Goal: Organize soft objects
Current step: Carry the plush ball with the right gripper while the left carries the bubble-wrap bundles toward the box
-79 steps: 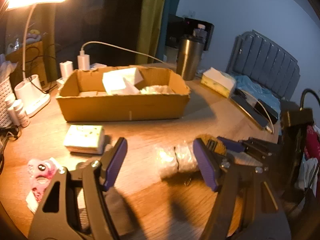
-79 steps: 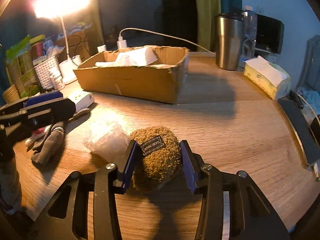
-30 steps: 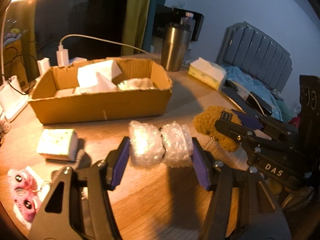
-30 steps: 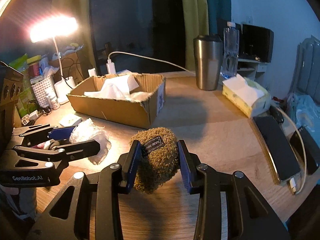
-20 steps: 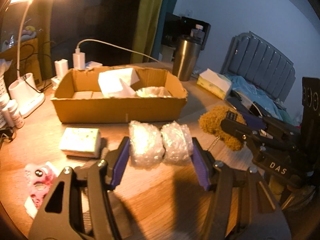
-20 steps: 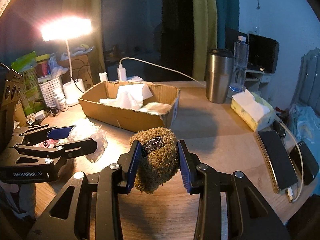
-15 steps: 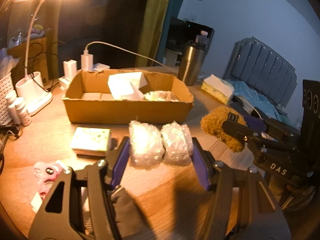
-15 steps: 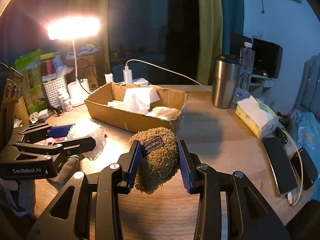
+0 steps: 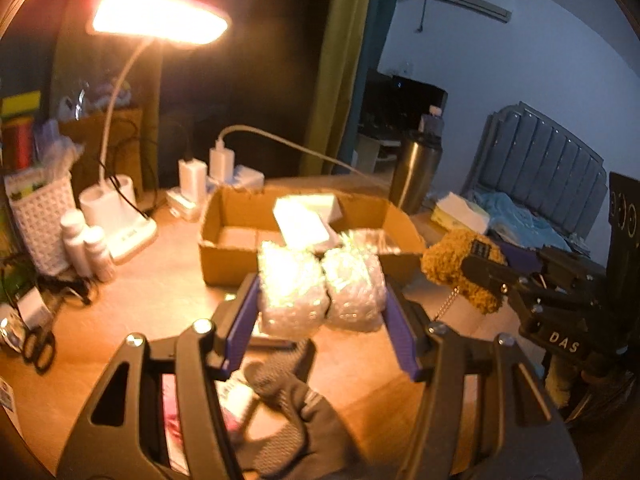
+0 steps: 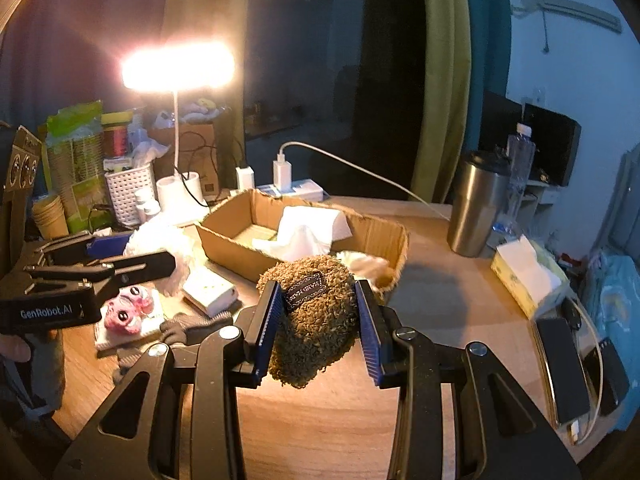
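Right gripper point(image 10: 318, 320) clamps the brown fuzzy pouch point(image 10: 314, 320) between its blue fingers point(image 10: 266, 320), lifted above the worktop point(image 10: 440, 300). Beyond it sits the cardboard box point(image 10: 304, 236); at left, the left gripper point(image 10: 132, 256) carries a bubble-wrap bundle point(image 10: 160, 240).

A lit desk lamp point(image 9: 160, 20) is glaring warm orange from the far left, blowing out its head. The far room is staying dim. Both fisheye views are bending edges; the left one is blurring.
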Action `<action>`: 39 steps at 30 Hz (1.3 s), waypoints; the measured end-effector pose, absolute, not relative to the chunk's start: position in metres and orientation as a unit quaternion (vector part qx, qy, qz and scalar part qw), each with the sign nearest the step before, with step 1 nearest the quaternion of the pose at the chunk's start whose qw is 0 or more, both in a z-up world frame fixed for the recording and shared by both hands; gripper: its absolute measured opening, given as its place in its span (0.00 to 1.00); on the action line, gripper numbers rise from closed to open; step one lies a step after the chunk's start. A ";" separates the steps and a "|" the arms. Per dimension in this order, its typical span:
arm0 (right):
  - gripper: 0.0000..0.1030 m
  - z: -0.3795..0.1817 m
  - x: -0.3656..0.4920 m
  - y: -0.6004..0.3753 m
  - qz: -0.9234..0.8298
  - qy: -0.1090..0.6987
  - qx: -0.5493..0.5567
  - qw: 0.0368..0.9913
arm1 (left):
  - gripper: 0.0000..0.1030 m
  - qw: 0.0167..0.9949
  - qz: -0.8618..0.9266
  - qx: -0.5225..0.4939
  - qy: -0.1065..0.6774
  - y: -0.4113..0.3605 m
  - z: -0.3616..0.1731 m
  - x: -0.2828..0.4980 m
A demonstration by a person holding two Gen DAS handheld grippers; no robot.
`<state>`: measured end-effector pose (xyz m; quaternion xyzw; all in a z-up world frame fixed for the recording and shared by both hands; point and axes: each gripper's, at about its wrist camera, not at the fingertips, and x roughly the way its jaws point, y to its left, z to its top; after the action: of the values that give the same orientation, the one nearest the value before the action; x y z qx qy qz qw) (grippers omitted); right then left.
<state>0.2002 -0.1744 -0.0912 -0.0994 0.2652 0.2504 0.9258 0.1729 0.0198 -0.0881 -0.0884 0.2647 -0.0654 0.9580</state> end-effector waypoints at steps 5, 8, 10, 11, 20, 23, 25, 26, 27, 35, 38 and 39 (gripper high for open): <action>0.38 -0.081 0.203 -0.163 0.259 0.251 -0.104 0.927 | 0.59 0.964 -0.054 -0.083 0.247 0.032 -0.076 0.175; 0.38 -0.075 0.206 -0.157 0.263 0.244 -0.104 0.928 | 0.59 0.967 -0.047 -0.079 0.238 0.037 -0.070 0.176; 0.38 -0.072 0.207 -0.153 0.267 0.240 -0.105 0.927 | 0.59 0.968 -0.043 -0.077 0.233 0.041 -0.067 0.177; 0.38 -0.071 0.209 -0.151 0.269 0.237 -0.106 0.928 | 0.59 0.969 -0.040 -0.077 0.231 0.043 -0.066 0.177; 0.38 -0.058 0.220 -0.135 0.284 0.220 -0.105 0.927 | 0.59 0.974 -0.027 -0.073 0.213 0.058 -0.054 0.184; 0.38 -0.054 0.224 -0.132 0.287 0.215 -0.105 0.928 | 0.59 0.975 -0.027 -0.072 0.206 0.061 -0.050 0.187; 0.38 -0.052 0.226 -0.129 0.288 0.211 -0.103 0.928 | 0.59 0.977 -0.027 -0.070 0.200 0.061 -0.047 0.188; 0.38 -0.051 0.227 -0.128 0.289 0.210 -0.103 0.928 | 0.59 0.978 -0.027 -0.069 0.197 0.062 -0.046 0.189; 0.38 -0.050 0.228 -0.127 0.289 0.208 -0.102 0.929 | 0.59 0.978 -0.027 -0.068 0.195 0.061 -0.045 0.189; 0.38 -0.046 0.237 -0.117 0.290 0.197 -0.099 0.931 | 0.59 0.980 -0.027 -0.067 0.187 0.064 -0.042 0.198; 0.38 -0.045 0.239 -0.114 0.291 0.195 -0.100 0.931 | 0.59 0.981 -0.029 -0.066 0.181 0.065 -0.039 0.201; 0.38 -0.044 0.240 -0.114 0.292 0.194 -0.099 0.931 | 0.59 0.981 -0.029 -0.066 0.179 0.065 -0.038 0.202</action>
<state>0.2398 -0.1138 -0.0442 -0.0995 0.1939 0.2920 0.9313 0.2019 0.0650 -0.0378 -0.0660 0.1787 -0.0288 0.9813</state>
